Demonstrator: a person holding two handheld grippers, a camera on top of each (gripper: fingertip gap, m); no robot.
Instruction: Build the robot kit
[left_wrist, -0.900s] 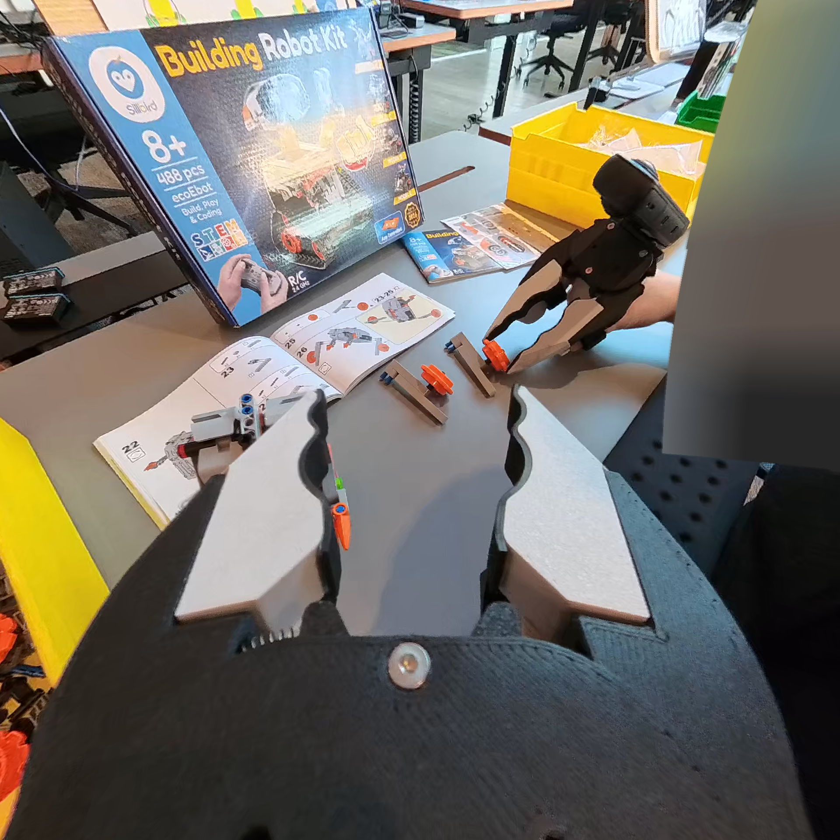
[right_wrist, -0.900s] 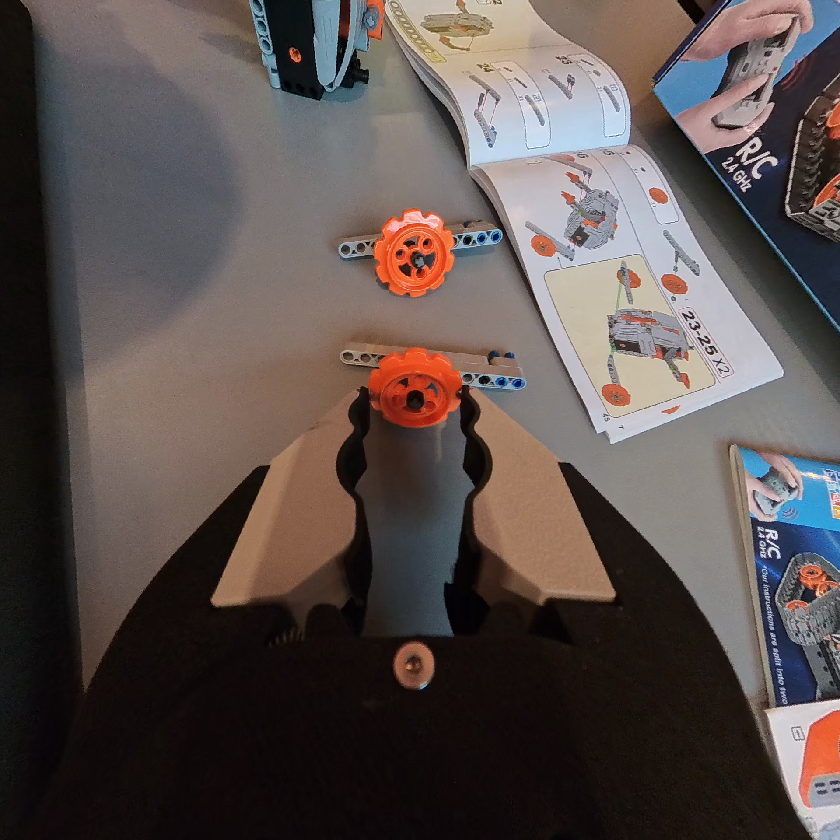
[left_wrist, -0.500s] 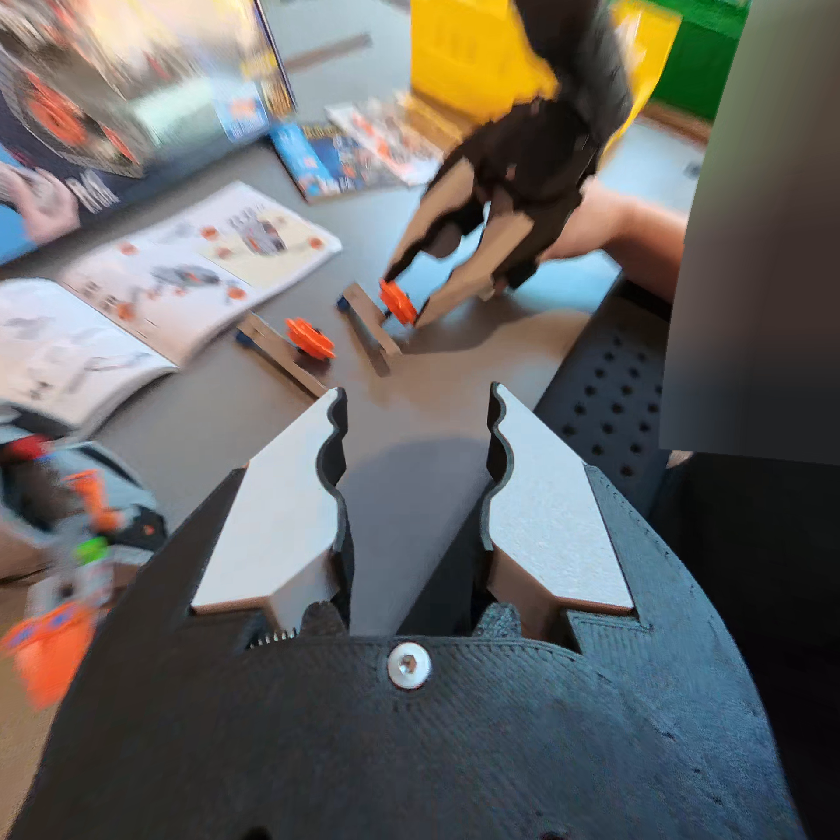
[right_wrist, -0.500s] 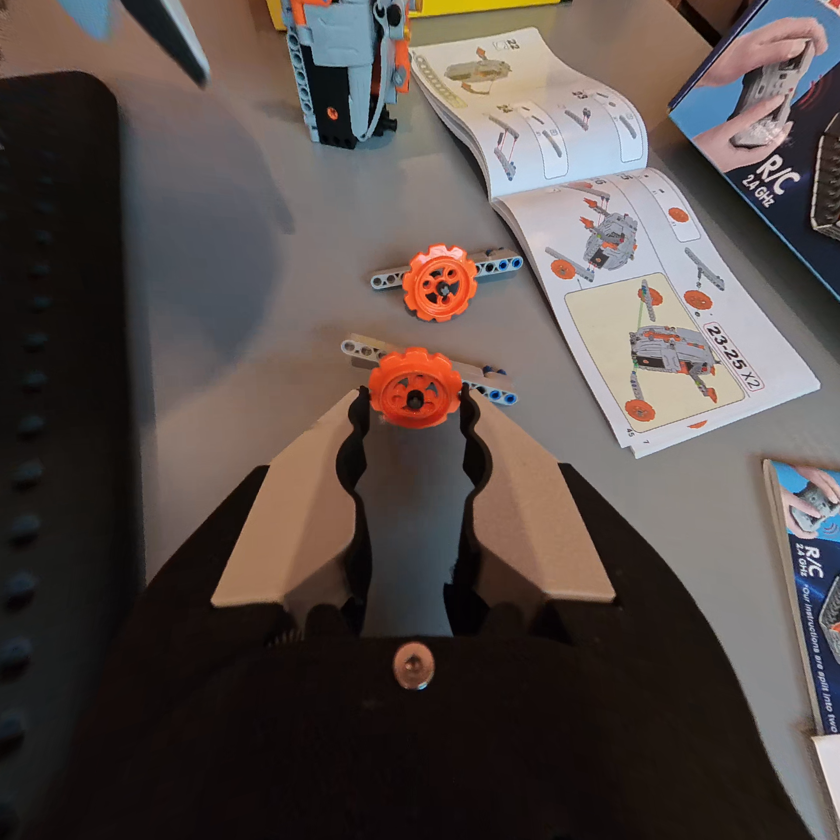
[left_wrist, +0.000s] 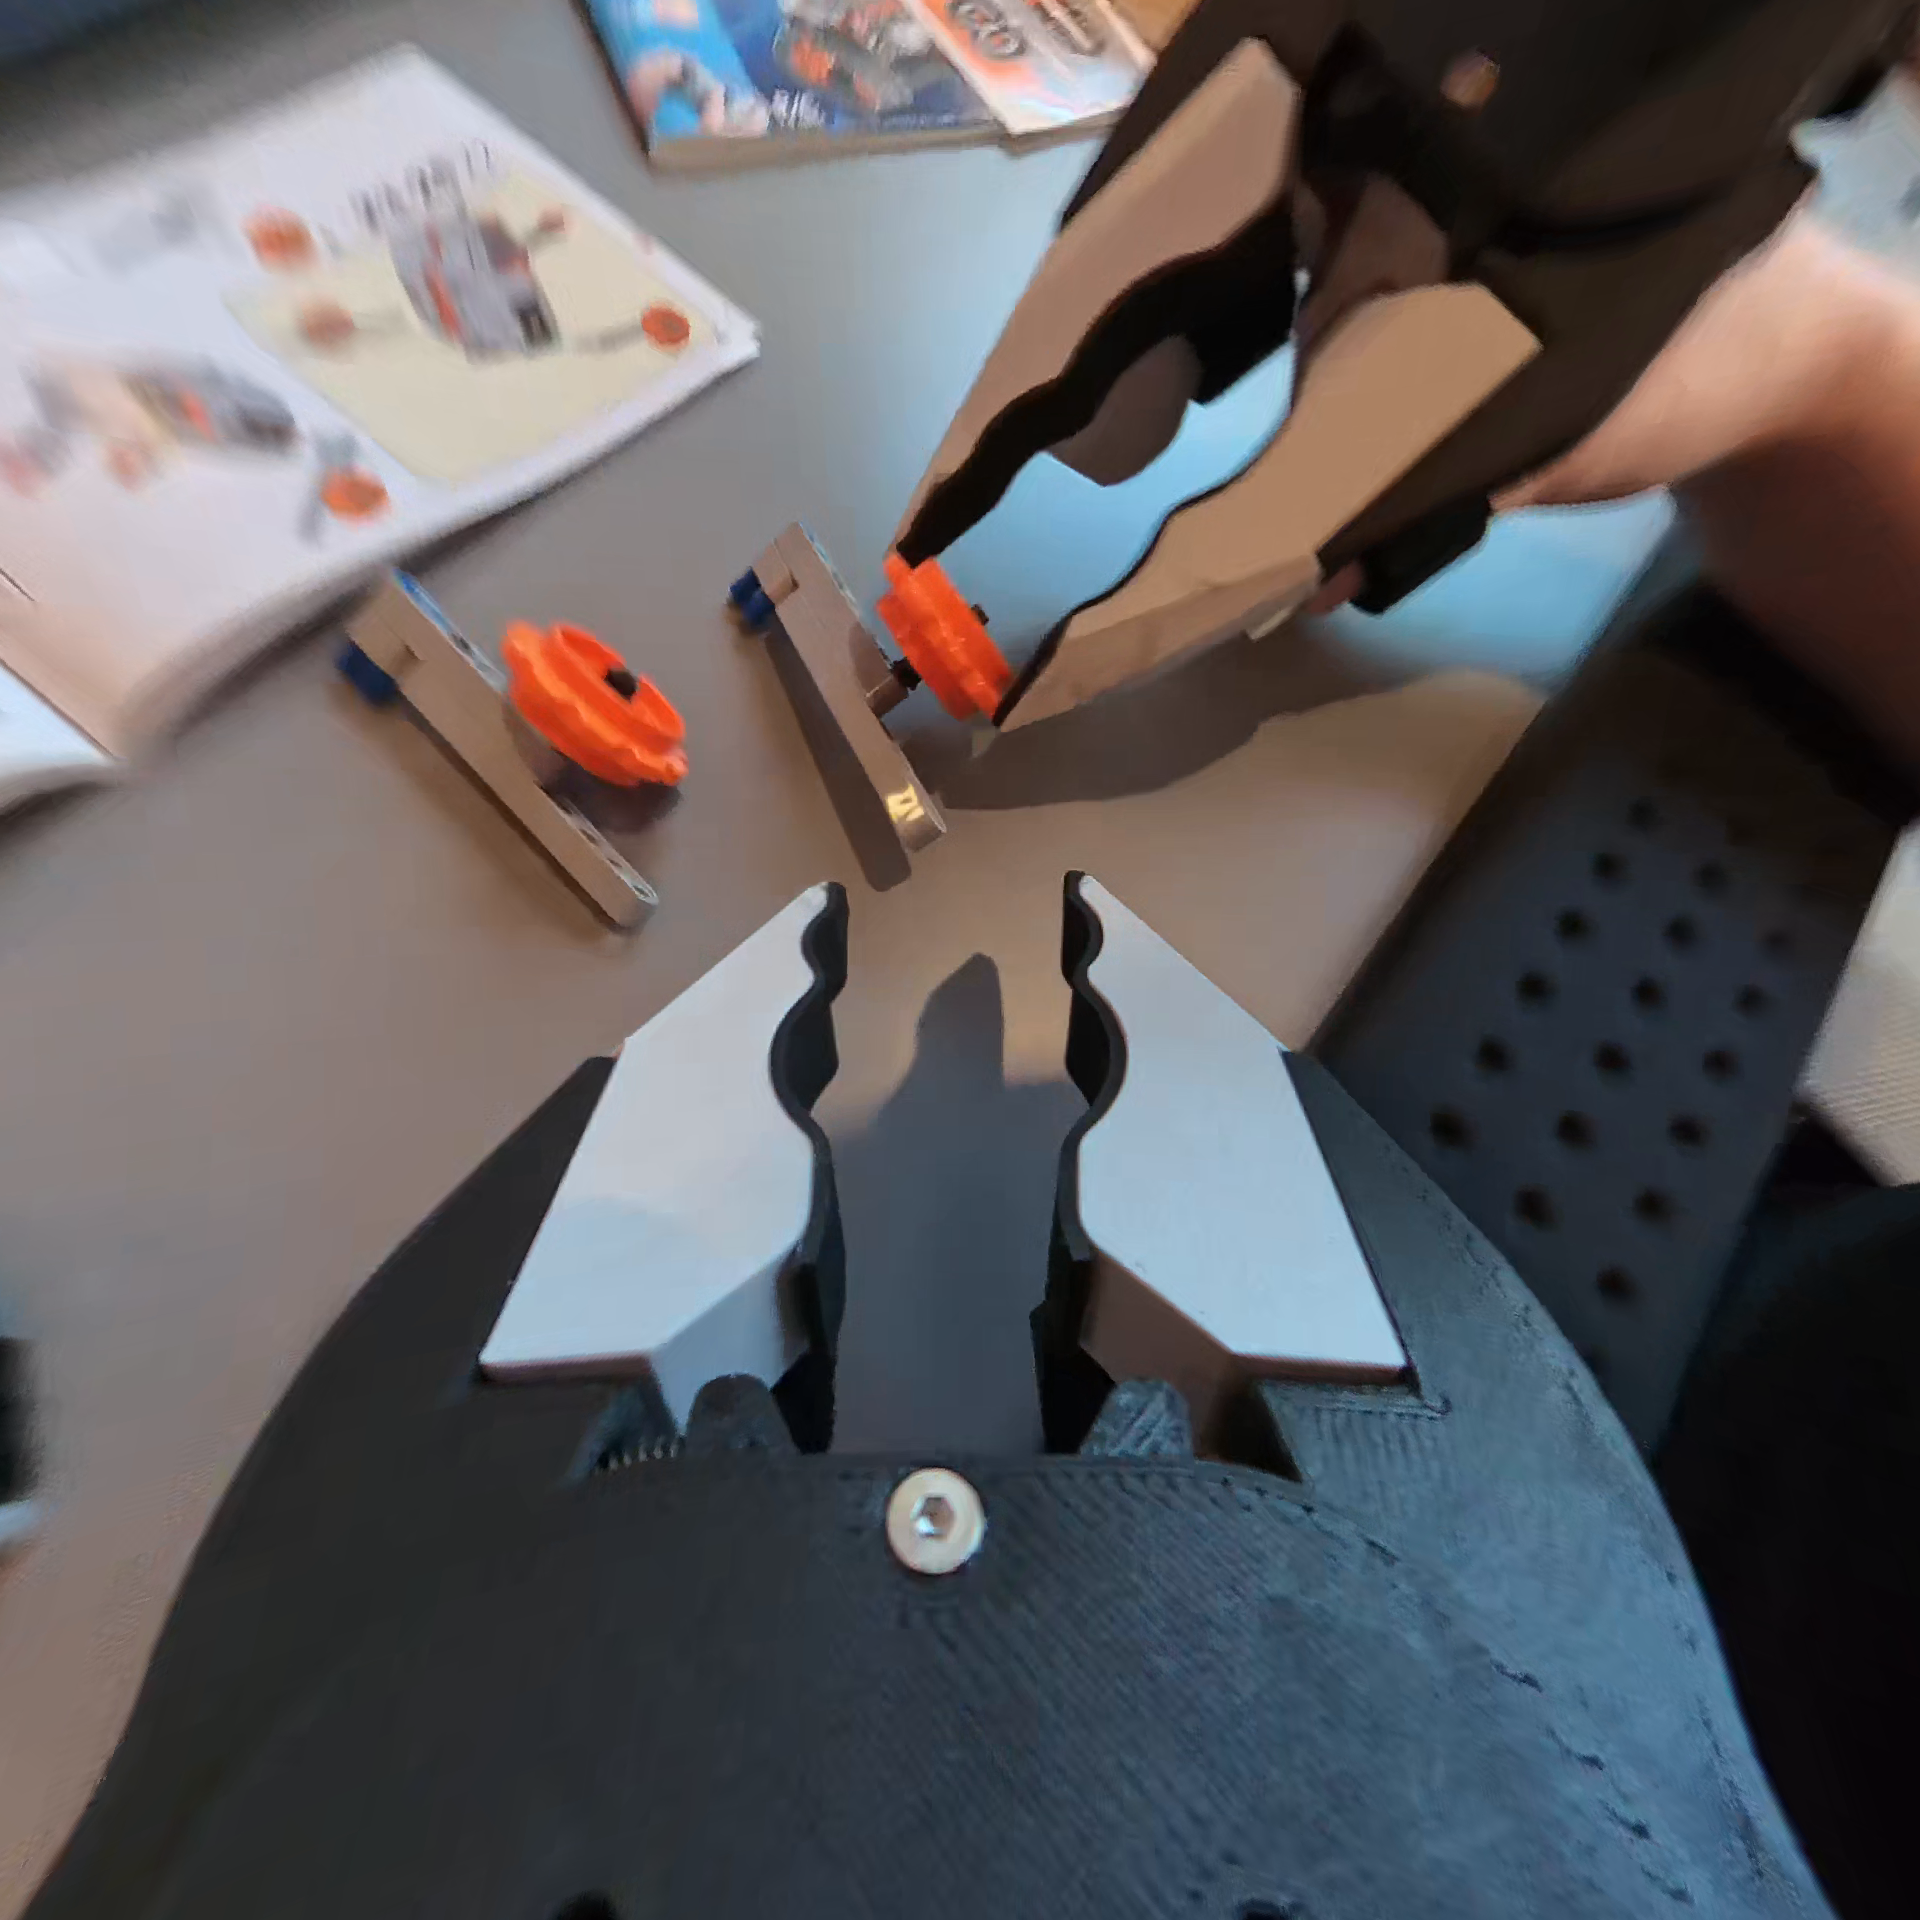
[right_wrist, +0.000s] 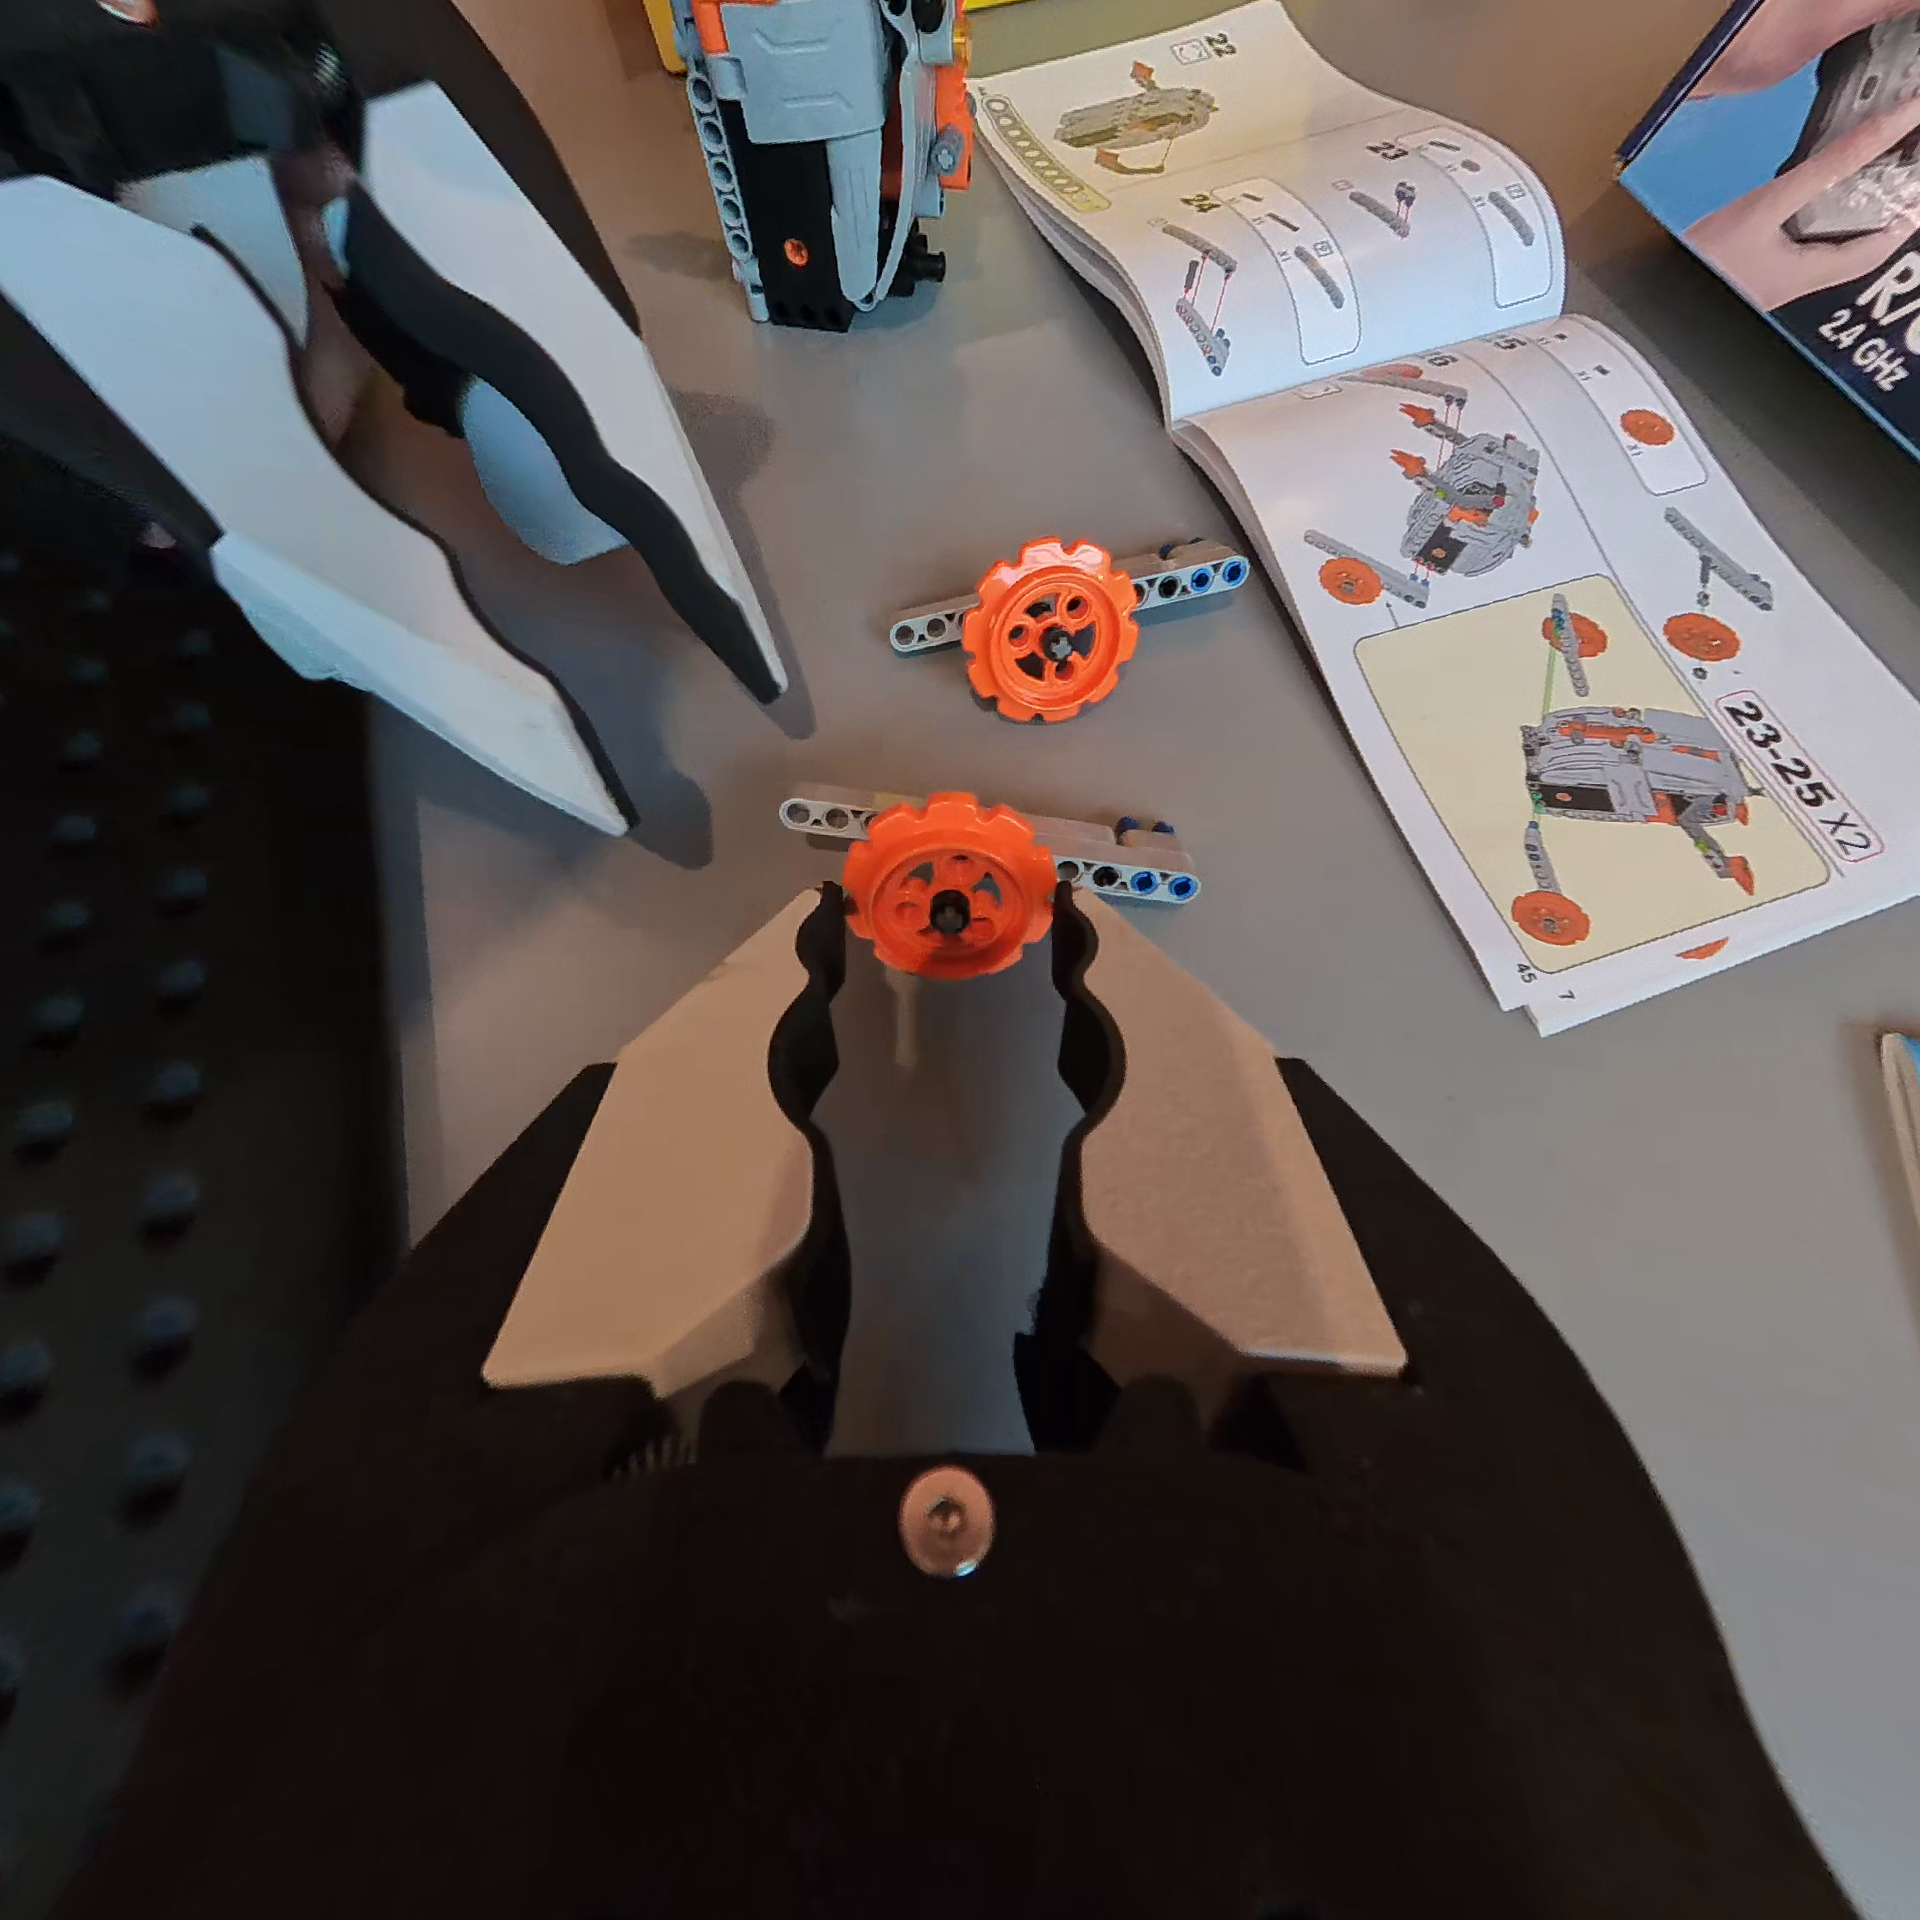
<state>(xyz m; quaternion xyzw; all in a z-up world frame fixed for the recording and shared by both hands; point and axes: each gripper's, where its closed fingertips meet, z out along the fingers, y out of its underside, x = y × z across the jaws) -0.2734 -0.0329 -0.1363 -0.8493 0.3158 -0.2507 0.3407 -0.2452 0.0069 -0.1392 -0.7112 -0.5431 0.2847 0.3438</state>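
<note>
Both wrist cameras look steeply down, close over the table (right_wrist: 1351, 1195) (sharing two orange gears (left_wrist: 940, 649)).

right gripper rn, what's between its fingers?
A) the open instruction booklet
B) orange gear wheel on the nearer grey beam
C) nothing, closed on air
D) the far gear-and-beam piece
B: in the right wrist view the right gripper has its fingertips against both sides of the orange gear wheel mounted on the nearer grey beam; the second gear-and-beam piece lies apart, untouched.
</note>
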